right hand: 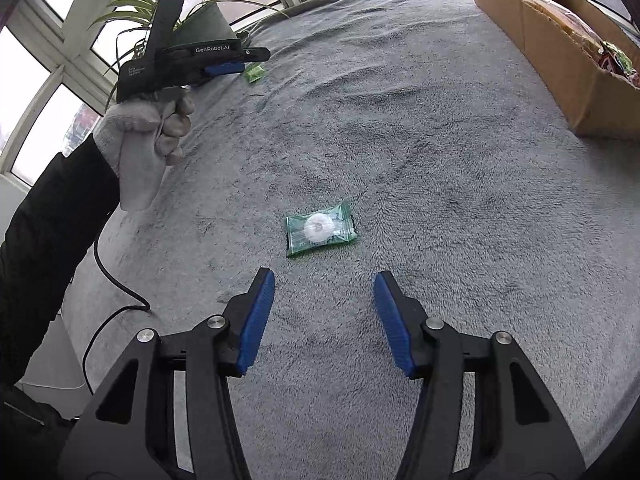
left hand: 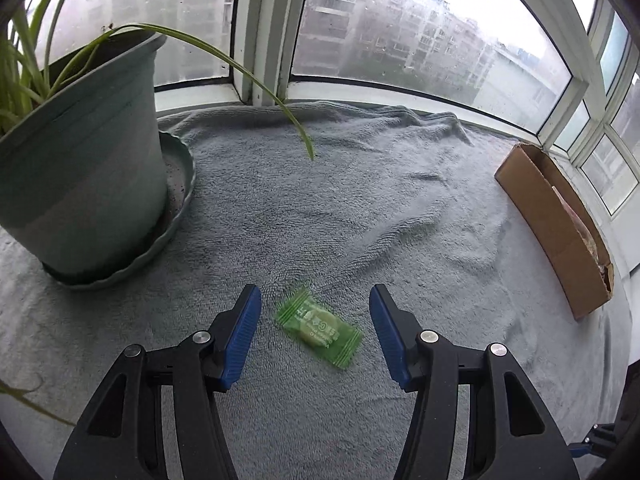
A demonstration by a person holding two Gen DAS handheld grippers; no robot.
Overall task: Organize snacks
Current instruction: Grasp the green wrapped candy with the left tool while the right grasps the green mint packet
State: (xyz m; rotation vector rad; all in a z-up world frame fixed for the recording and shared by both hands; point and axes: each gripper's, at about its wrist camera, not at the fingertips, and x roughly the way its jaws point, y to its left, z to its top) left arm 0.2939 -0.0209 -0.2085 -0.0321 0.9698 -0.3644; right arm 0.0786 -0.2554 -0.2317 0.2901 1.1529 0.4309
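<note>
A light green wrapped candy (left hand: 318, 326) lies on the grey towel (left hand: 360, 200), between the blue pads of my left gripper (left hand: 315, 294). That gripper is open and neither pad touches the candy. In the right wrist view the same gripper (right hand: 250, 62) hovers over this candy (right hand: 255, 72) at the far left. A darker green wrapped candy with a white disc inside (right hand: 320, 230) lies just ahead of my right gripper (right hand: 324, 276). The right gripper is open with nothing between its fingers. A cardboard box (right hand: 560, 52) at the right holds several snack packs (right hand: 612, 60).
A green plant pot (left hand: 80, 168) on a saucer stands at the left, with long leaves hanging over the towel. The box (left hand: 560, 232) lies along the window frame at the right. A gloved hand (right hand: 140, 140) holds the left gripper, and a black cable (right hand: 112, 280) trails below it.
</note>
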